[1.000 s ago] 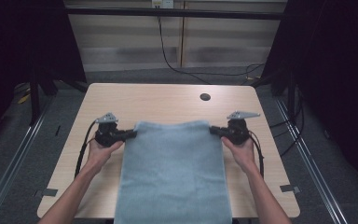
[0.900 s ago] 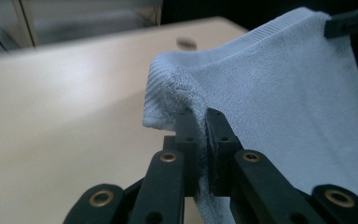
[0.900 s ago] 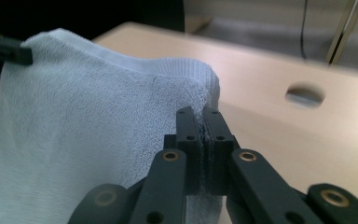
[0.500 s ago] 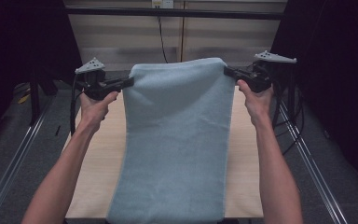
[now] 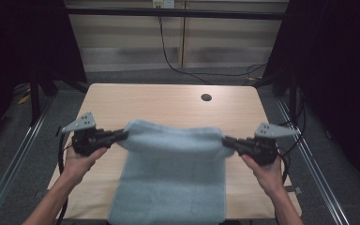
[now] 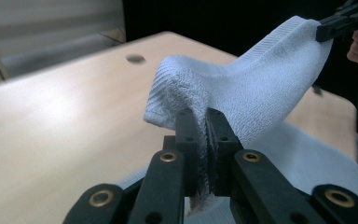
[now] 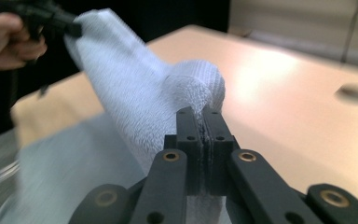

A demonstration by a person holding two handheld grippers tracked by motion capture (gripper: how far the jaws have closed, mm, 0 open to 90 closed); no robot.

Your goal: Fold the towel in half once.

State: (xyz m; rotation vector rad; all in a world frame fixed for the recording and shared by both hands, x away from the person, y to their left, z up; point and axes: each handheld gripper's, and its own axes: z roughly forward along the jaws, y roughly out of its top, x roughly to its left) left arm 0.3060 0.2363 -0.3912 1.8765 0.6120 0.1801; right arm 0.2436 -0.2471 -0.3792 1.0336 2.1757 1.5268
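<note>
I'm looking at what reads as a lab or recording booth: a bare wooden table (image 5: 168, 108) with a cable hole (image 5: 206, 97) is standing between black curtains (image 5: 337, 70), metal floor rails (image 5: 309, 159) are running alongside, and a cable (image 5: 168, 51) is hanging down the back wall.

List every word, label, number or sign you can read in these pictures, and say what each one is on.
None can be read. The towel, the table and both tongs, left and right, carry no print that I can see. A small pale box on the far wall may bear marks, but it is too small and blurred to tell.
</note>
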